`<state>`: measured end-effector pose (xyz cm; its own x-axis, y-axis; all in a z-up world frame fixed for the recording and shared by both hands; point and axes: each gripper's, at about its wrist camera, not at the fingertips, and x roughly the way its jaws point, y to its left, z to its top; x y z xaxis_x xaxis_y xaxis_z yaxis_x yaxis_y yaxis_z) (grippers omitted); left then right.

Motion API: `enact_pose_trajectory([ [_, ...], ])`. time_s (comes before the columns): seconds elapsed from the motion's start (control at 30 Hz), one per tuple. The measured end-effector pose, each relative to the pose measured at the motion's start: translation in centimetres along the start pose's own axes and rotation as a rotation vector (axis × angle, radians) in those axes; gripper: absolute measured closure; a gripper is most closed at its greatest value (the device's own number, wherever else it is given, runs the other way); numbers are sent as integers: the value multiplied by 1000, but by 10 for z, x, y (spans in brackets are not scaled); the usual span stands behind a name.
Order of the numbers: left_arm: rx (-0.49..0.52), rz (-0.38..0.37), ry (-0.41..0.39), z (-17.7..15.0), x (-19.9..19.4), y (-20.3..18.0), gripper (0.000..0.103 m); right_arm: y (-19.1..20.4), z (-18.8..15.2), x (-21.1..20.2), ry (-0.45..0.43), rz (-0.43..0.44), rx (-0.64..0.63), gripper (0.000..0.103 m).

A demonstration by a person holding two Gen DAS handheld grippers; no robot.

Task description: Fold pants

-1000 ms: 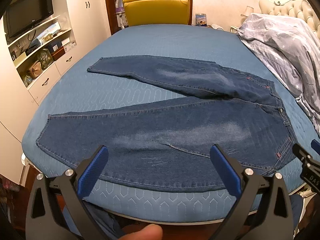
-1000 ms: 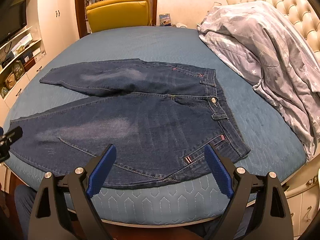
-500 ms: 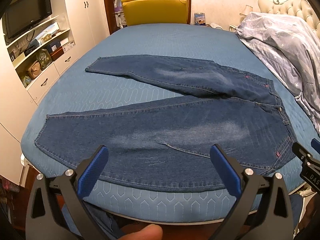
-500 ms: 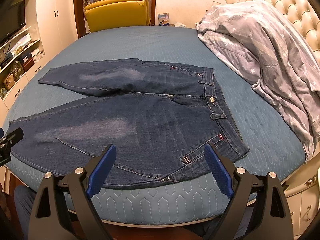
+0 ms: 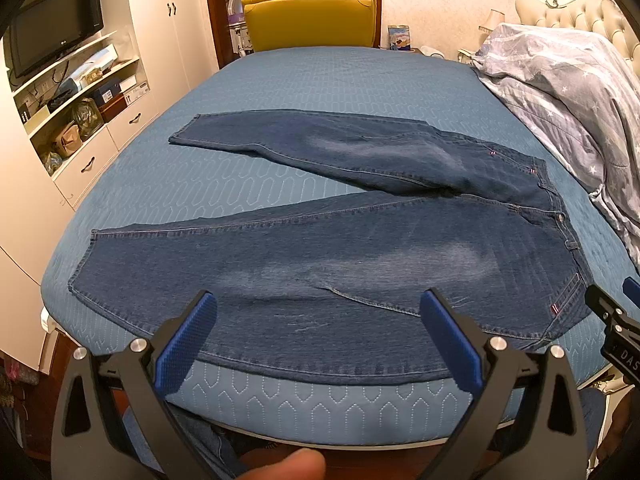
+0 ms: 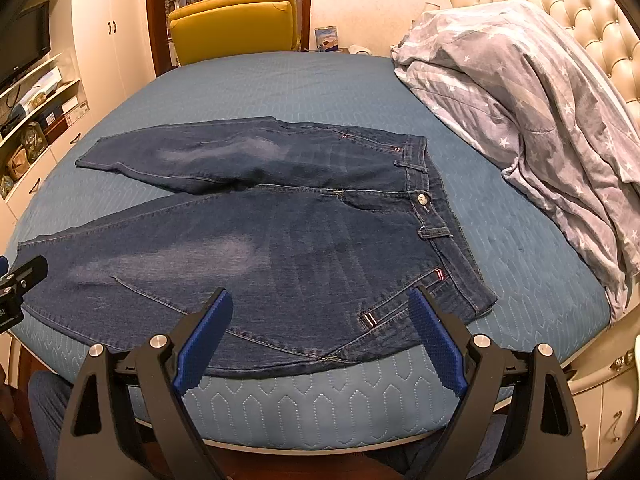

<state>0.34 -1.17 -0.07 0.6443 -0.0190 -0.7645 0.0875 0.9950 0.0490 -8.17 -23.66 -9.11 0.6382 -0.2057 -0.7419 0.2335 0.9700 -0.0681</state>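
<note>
Dark blue jeans [image 5: 340, 248] lie flat on the blue bed, legs spread in a V toward the left, waistband at the right. They also show in the right wrist view [image 6: 280, 240], with the waistband button [image 6: 421, 199] facing up. My left gripper [image 5: 318, 316] is open and empty, hovering above the near leg at the bed's front edge. My right gripper [image 6: 320, 320] is open and empty, above the near hip and pocket [image 6: 384, 312]. Neither gripper touches the cloth.
A rumpled grey star-print duvet [image 6: 540, 120] is heaped at the right by the tufted headboard [image 6: 592, 20]. A yellow chair [image 5: 310, 16] stands beyond the bed's [image 5: 320, 80] far side. White cabinets with shelves and a TV [image 5: 56, 44] line the left wall.
Both grippers have shifted slightly, so the jeans sit a little differently in view. The jeans have not moved and both grippers stay open.
</note>
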Motion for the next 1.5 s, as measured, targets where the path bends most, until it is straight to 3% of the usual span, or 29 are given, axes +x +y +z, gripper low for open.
enact_pose_trajectory([
  [1.5,-5,-5,10,0,3,-2,1,1,0,1,5,6,-2,17],
])
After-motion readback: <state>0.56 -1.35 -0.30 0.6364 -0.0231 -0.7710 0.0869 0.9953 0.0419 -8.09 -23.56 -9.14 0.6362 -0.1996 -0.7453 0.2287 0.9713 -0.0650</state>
